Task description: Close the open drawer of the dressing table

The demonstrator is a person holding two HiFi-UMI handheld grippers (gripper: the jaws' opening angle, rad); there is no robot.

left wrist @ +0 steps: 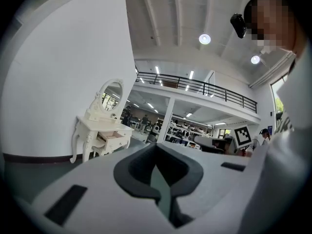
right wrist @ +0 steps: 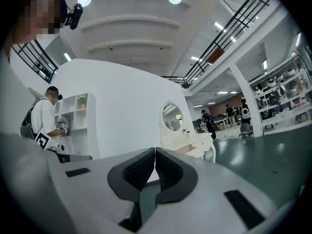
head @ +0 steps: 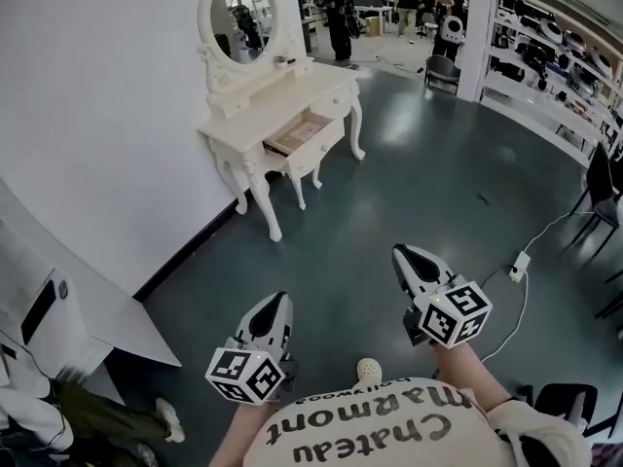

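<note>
The dressing table point(head: 292, 90) is seen far off at the left, set against the white wall, with its open drawer point(head: 304, 136) pulled out towards the room. It is well apart from both tools. The left gripper point(head: 279, 300) and the right gripper point(head: 405, 253) are held level, near the person, each with its jaws closed together on nothing. The task is judged not yet begun, since the whole approach remains to be made. A push given off-centre on the drawer front could skew the drawer on its runners and jam it. A push given too hard could shift the light, slim-legged table against the wall. A power strip point(head: 519, 264) lying on the floor at the right could be caught if the approach were taken wide. Counted: one dressing table, one open drawer, one oval mirror point(head: 239, 5), two grippers, one power strip.
</note>
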